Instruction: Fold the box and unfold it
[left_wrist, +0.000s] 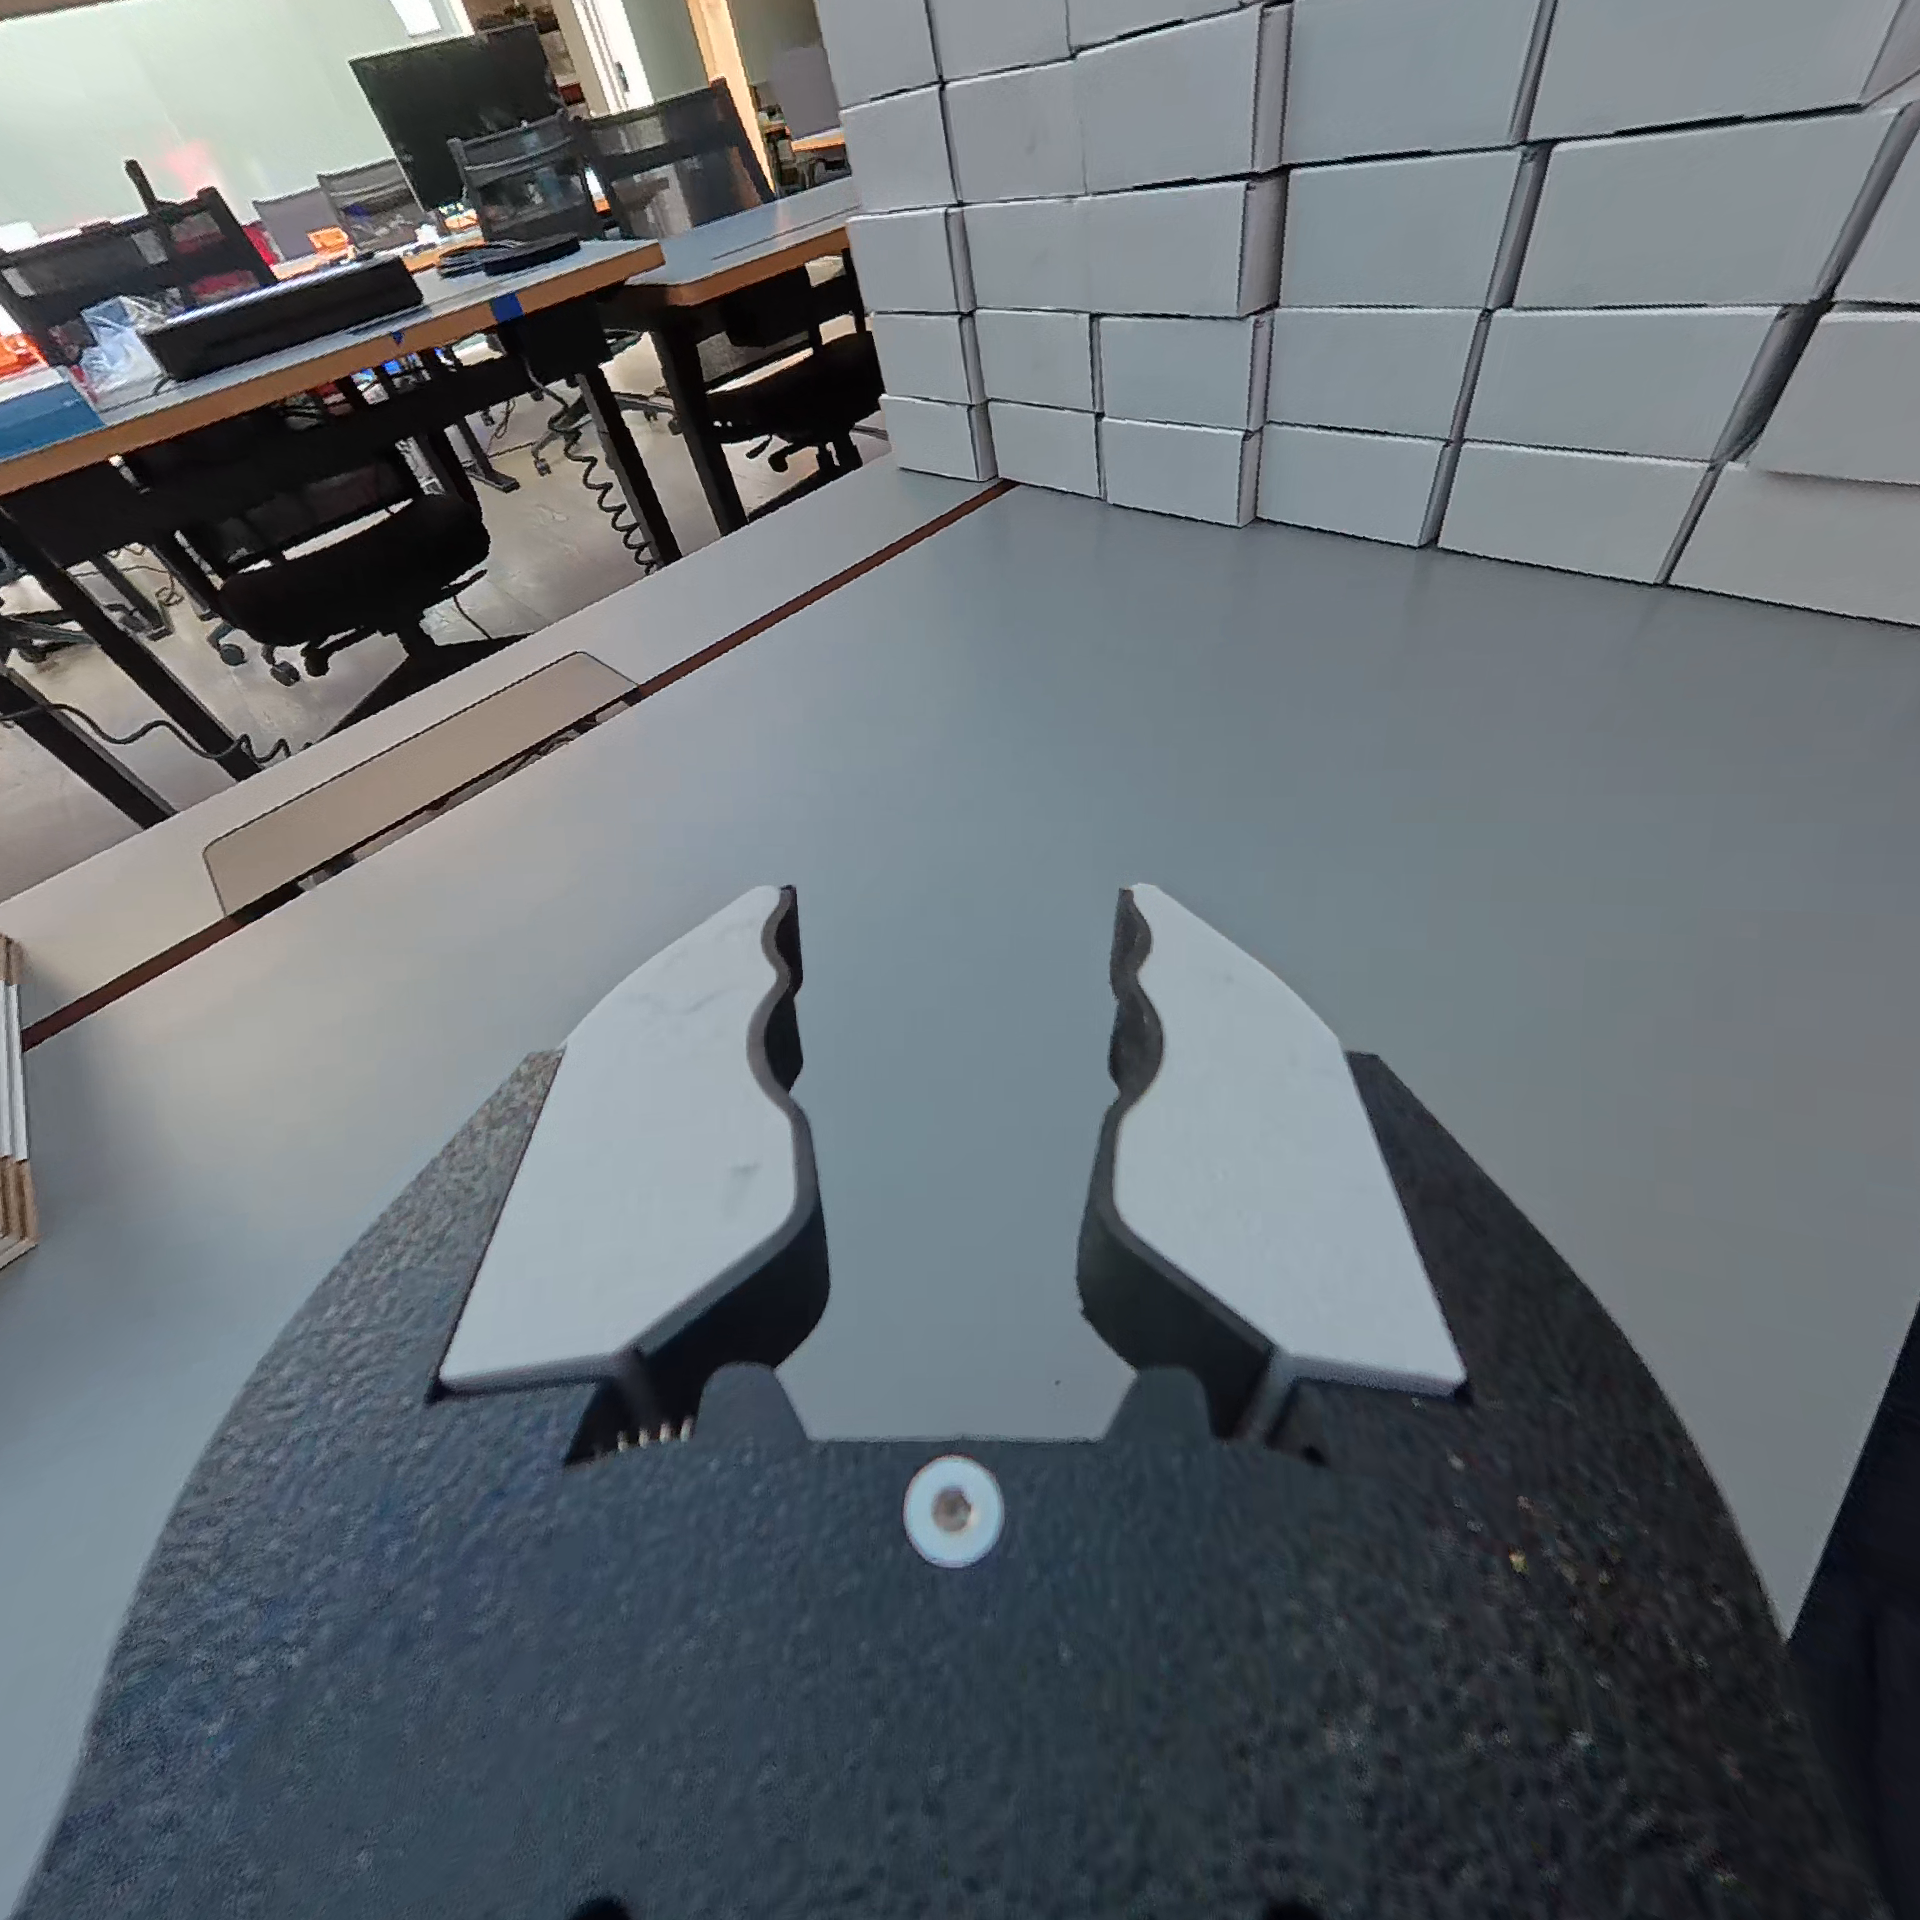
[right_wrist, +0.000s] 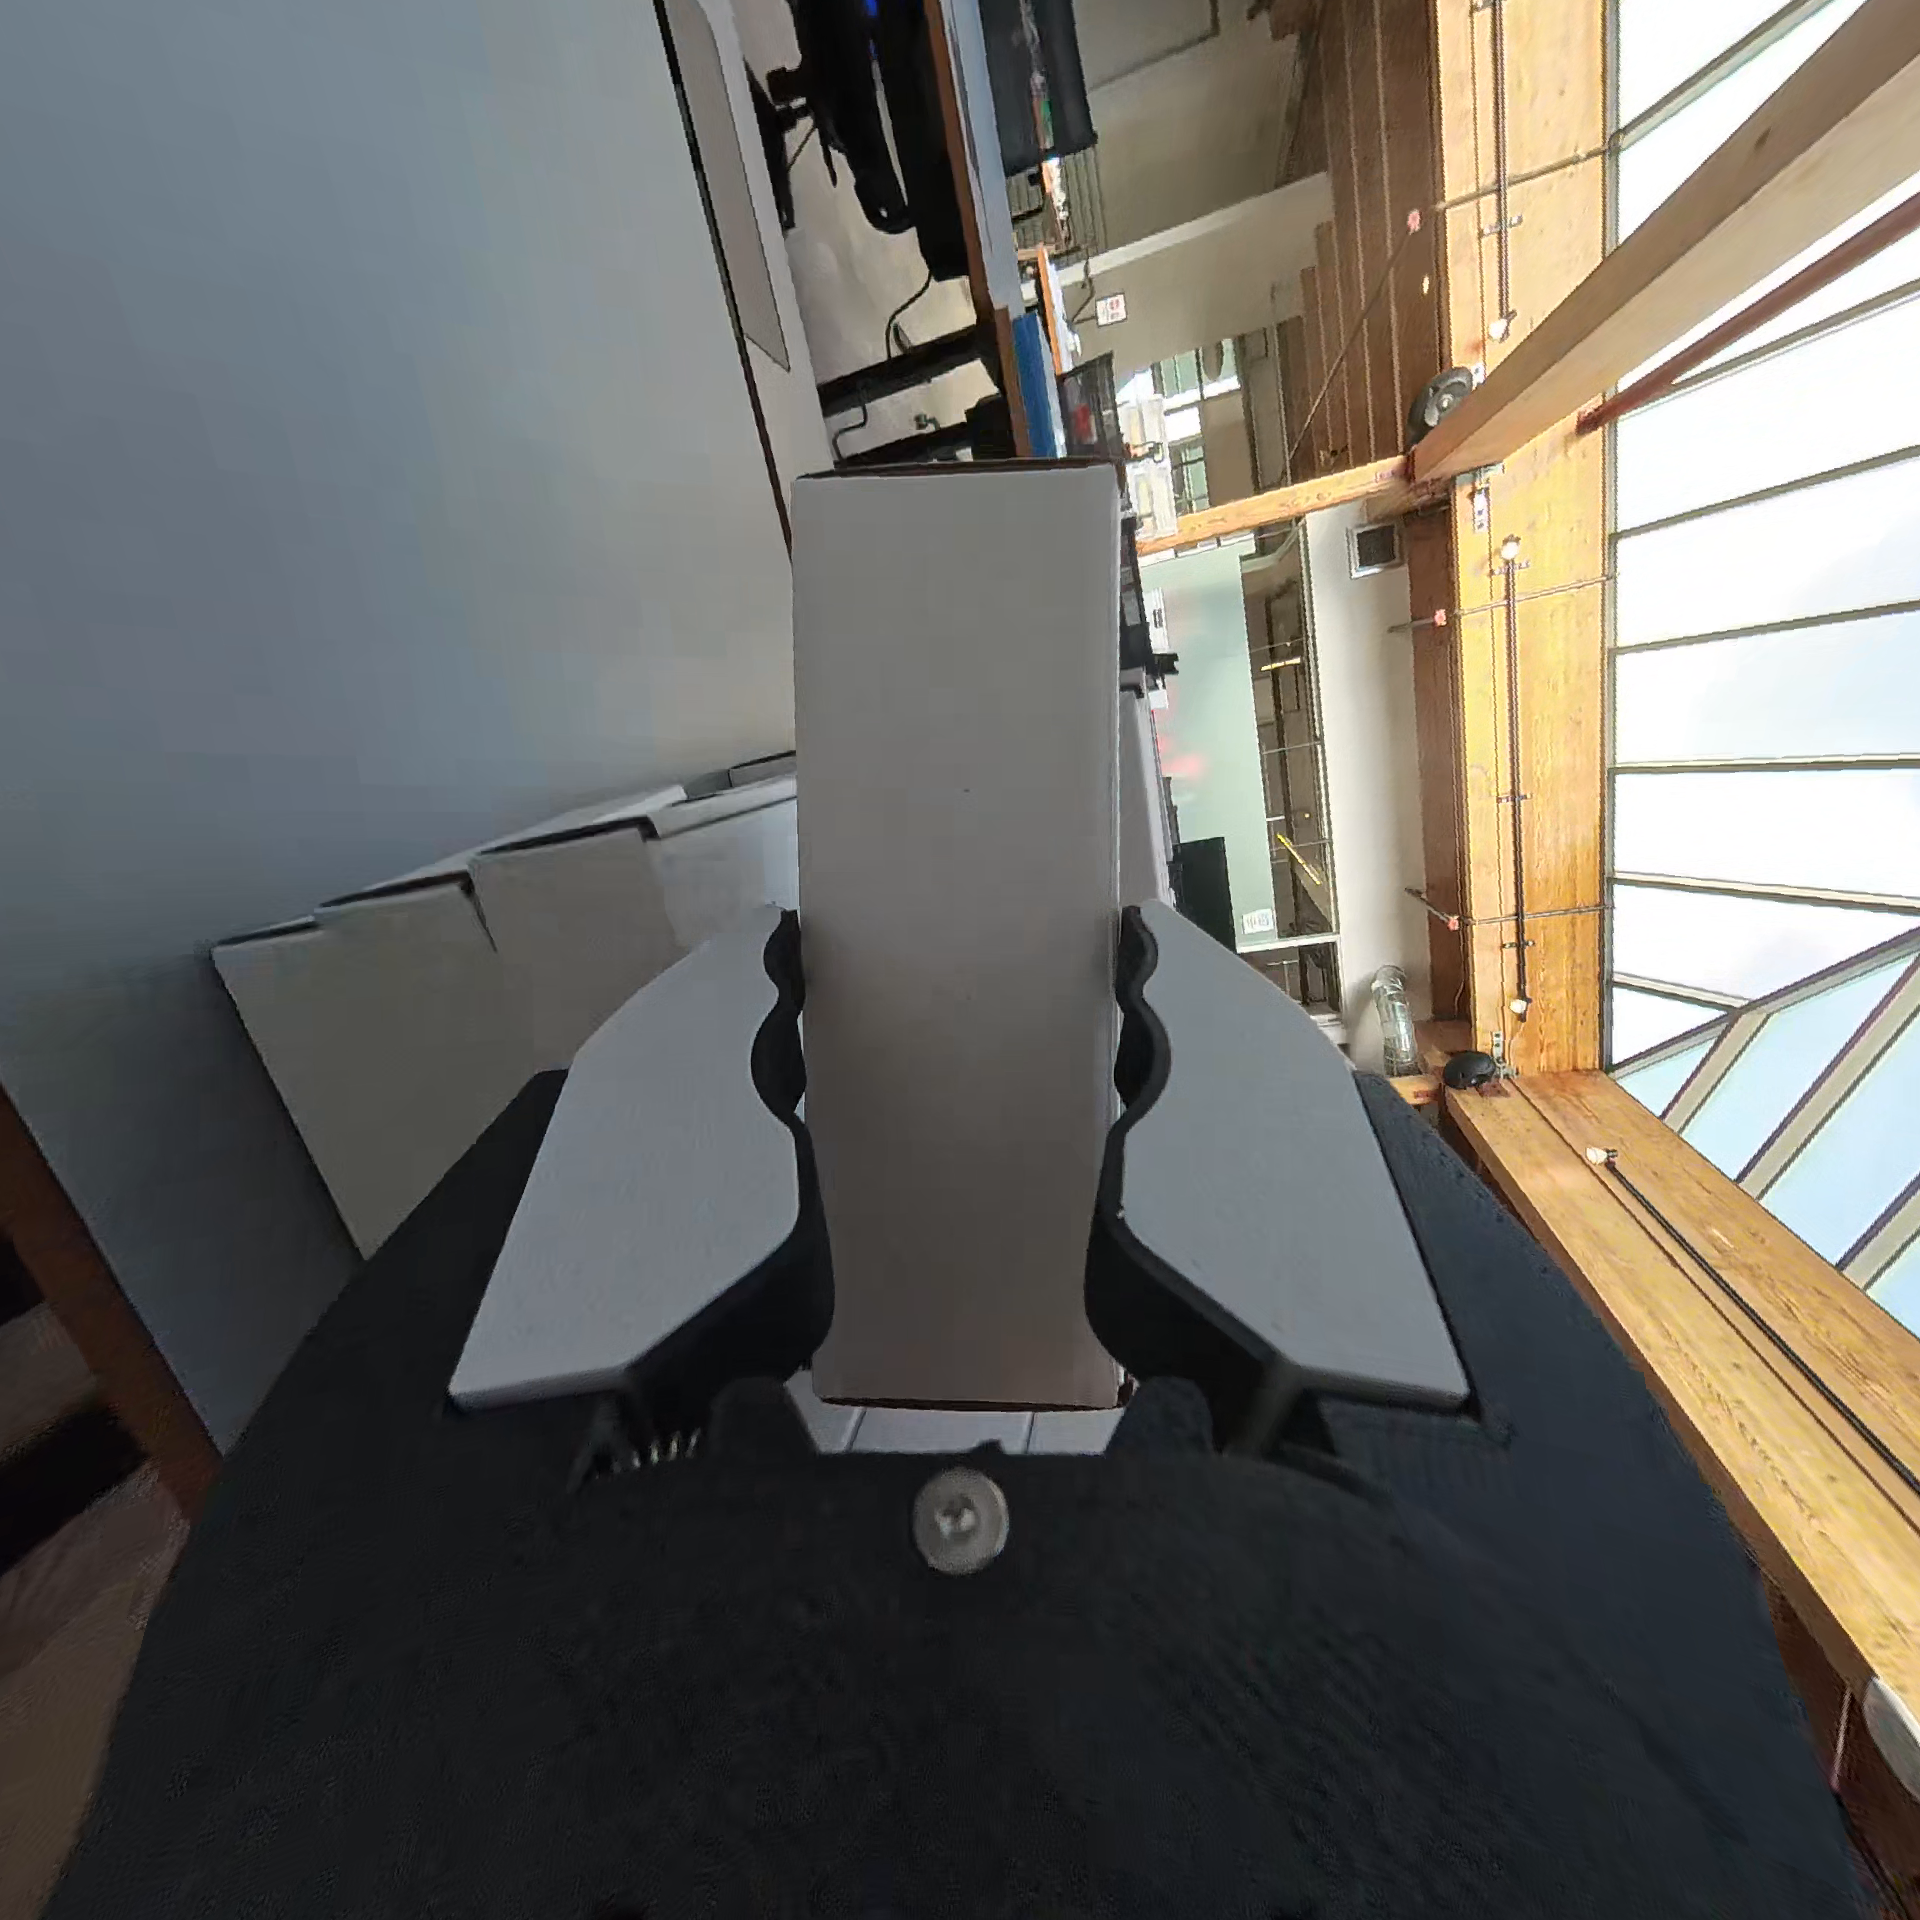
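In the right wrist view, my right gripper (right_wrist: 958, 935) is shut on a folded white cardboard box (right_wrist: 956, 831). The box fills the gap between the fingers and sticks out past the tips. This view is rolled sideways, with the grey table (right_wrist: 364, 416) at the left. In the left wrist view, my left gripper (left_wrist: 958, 904) is open and empty, held above the bare grey table (left_wrist: 1247, 779). The held box does not show in the left wrist view.
A tall wall of stacked white boxes (left_wrist: 1403, 260) stands at the table's far right. Flat unfolded box blanks (right_wrist: 468, 987) lie on the table beside the right gripper. Desks and black chairs (left_wrist: 343, 540) stand beyond the table's left edge. Windows (right_wrist: 1766, 727) fill the right wrist view's right side.
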